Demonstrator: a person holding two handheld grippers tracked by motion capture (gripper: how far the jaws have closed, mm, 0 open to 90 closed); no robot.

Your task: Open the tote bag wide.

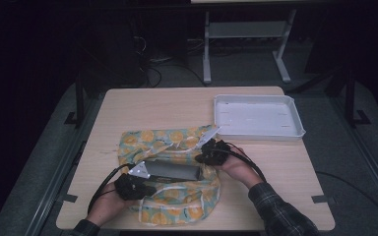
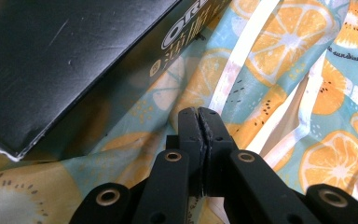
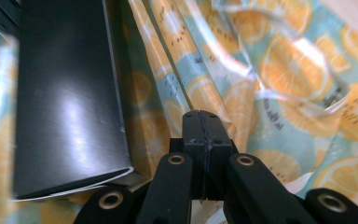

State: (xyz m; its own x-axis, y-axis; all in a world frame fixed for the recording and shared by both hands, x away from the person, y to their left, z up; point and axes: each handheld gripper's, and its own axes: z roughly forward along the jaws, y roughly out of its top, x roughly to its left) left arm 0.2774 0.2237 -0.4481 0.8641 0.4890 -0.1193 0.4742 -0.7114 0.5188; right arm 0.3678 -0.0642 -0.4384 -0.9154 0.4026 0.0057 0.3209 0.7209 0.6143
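while both tools (image 2: 199, 114) (image 3: 202, 116) pinched shut on bag cloth (image 1: 177, 140), black box (image 1: 170, 171) between, white tray (image 1: 258, 117) beyond.

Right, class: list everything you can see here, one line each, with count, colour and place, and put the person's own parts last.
Table: one, light wood, centre of the high view.
Bag: one, pale blue cloth with orange fruit slices and white trim, lying on the near half of the table.
Box: one, black, flat, in the bag's mouth.
Tray: one, white, empty, far right of the table.
Frame: one, light grey, on the floor beyond the table.
Left tongs: one, black, shut, at the bag's near edge.
Right tongs: one, black, shut, at the bag's right edge.
Hands: two, one on each tongs.
Sleeve: one, dark plaid, right arm.
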